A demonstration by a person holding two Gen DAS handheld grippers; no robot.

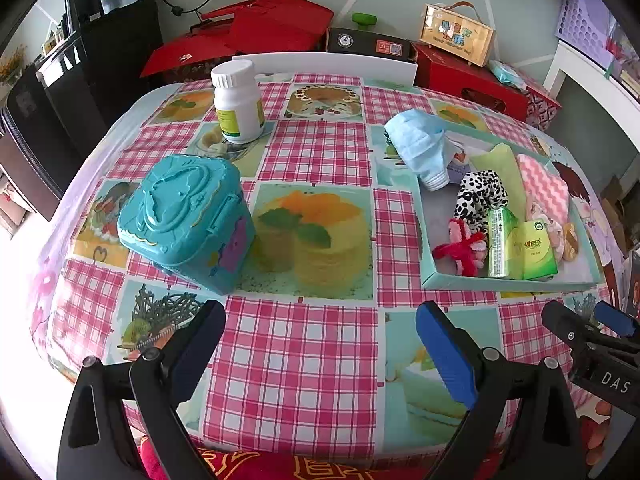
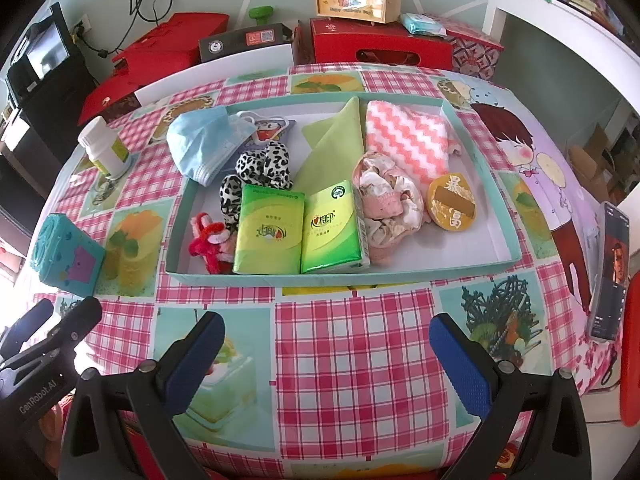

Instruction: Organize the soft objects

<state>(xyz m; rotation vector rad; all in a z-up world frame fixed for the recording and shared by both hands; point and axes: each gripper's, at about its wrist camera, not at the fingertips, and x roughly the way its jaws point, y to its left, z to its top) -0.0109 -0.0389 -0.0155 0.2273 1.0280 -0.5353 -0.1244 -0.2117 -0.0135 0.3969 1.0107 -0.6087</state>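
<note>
**Both claws spread, holding nothing**

Left gripper (image 1: 320,328) and right gripper (image 2: 326,340) hovering released over the tablecloth (image 2: 352,336). Ahead, soft goods gathered in the tray (image 2: 500,196); blue mask (image 2: 204,140) draped over its rim. Probably best nudged inside, pinched at a fold. Contents under the crumpled pink cloth (image 2: 386,200) hidden.

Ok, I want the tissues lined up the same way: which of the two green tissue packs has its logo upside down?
The left tissue pack, beside the red plush toy: its logo reads inverted in the right wrist view. The right tissue pack reads upright.
</note>
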